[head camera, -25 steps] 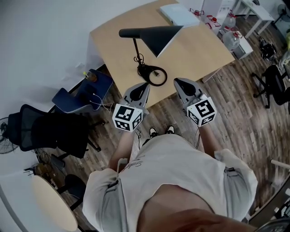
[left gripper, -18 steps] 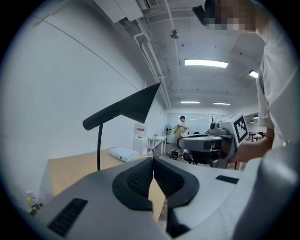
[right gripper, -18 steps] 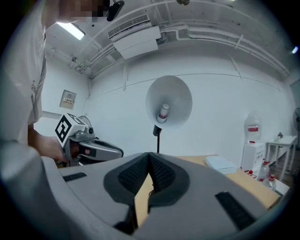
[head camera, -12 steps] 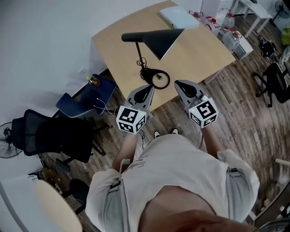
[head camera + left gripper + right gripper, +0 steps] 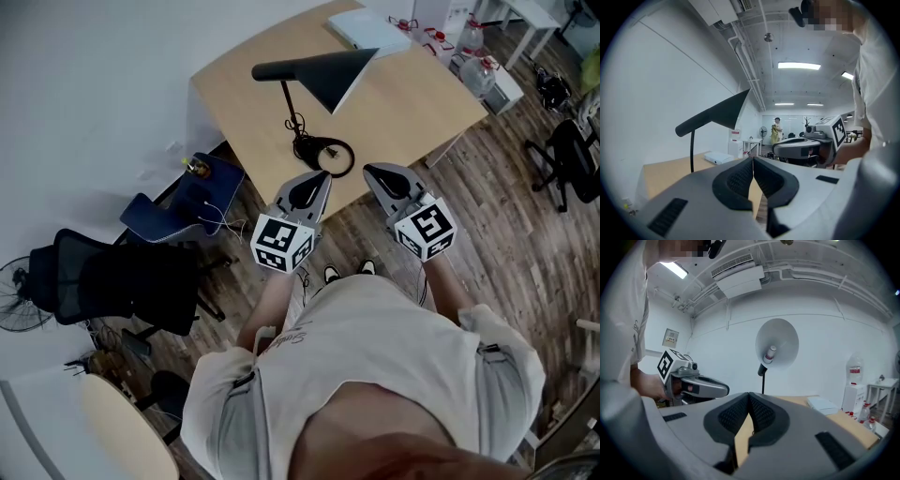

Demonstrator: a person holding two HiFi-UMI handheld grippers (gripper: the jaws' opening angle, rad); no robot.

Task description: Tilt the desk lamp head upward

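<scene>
Light: cool, even, indoor. Source: ceiling strip lights [image 5: 798, 66], blown to white in the left gripper view; another strip light [image 5: 675, 269] in the right gripper view. Head view: dim, muted, shadows faint. Both gripper views: heavy fisheye bending, black corners; left claw [image 5: 753, 160] and right claw [image 5: 749, 394] slightly soft near the lens.

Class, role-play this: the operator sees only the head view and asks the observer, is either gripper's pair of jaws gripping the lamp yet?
Observer: No. The left gripper has its jaws shut on nothing.
Operator: And the right?
Observer: The right gripper is shut and empty too.
Operator: What does its camera see ahead?
Observer: The lamp shade, with its opening facing that camera and the bulb showing inside.
</scene>
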